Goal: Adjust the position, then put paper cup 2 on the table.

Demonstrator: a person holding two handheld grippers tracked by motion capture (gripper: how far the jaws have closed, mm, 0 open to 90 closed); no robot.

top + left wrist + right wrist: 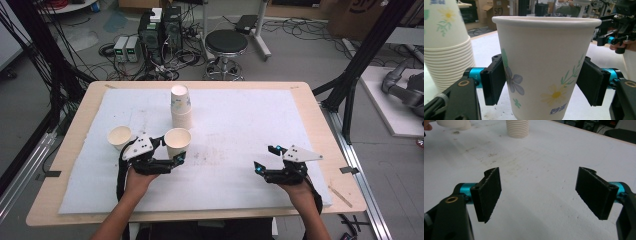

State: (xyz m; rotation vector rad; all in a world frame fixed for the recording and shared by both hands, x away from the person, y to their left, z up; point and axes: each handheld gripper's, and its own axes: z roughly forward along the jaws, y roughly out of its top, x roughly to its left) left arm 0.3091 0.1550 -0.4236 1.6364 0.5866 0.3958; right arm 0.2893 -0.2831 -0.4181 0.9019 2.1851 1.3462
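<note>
**Cup in grip, crush risk noted**

At the counter's left half, the left gripper [167, 159] has its jaws pinching an upright paper cup [544, 67] beside the cup stack [181, 107]. The right gripper [540, 195] hangs with jaws spread, empty. Excess squeeze would likely buckle the thin wall.

Two black, flat-faced pads of the right gripper [537, 195] stand wide apart over a scuffed white foam mat [544, 160], nothing between them. Teal collars join each pad to its black arm. At twelve o'clock, a ribbed stack of white paper cups [517, 128] rests on the mat, its top cut off by the frame. At eleven o'clock sits another white cup's base [454, 123], a fingertip [427, 126] beside it.
</note>
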